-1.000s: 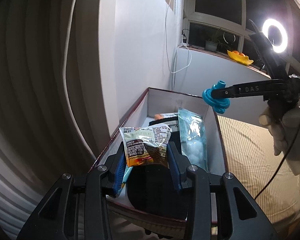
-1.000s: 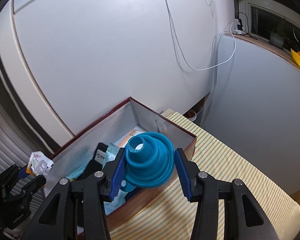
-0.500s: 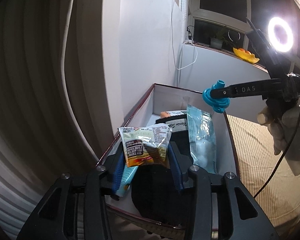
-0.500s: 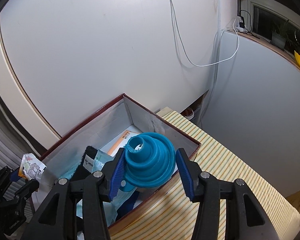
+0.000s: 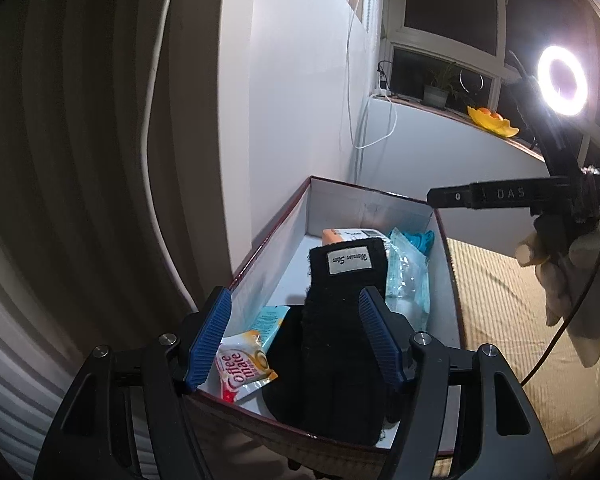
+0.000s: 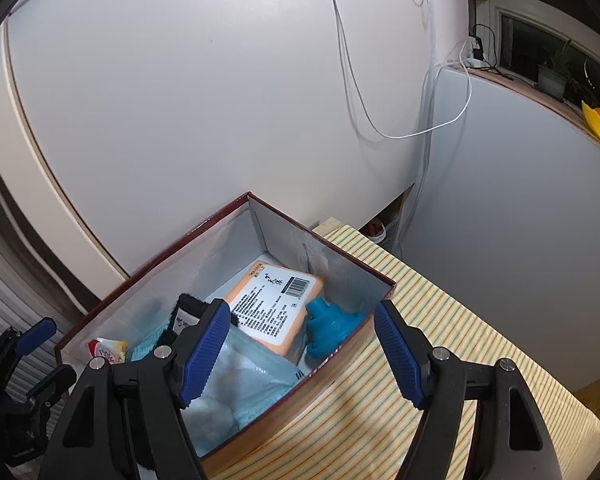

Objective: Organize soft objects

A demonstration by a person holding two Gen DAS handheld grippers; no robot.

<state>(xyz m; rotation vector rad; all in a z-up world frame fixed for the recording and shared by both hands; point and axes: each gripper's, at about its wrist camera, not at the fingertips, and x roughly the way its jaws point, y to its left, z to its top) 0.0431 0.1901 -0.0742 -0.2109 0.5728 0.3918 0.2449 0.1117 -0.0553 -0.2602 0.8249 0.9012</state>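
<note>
Both grippers' jaws just opened, apart and empty: creamer sachet (image 5: 246, 366) and blue silicone funnel (image 6: 327, 330) lie in box (image 6: 160, 256); light, squashy, best pinched mid-body.

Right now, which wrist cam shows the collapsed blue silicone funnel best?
Right wrist view: the collapsed blue silicone funnel lies in plain sight in the box's far corner beside the orange packet. The left wrist view catches only a blue sliver behind the clear bag.

Open box (image 6: 342, 255) on striped tablecloth (image 6: 452, 320)
</note>
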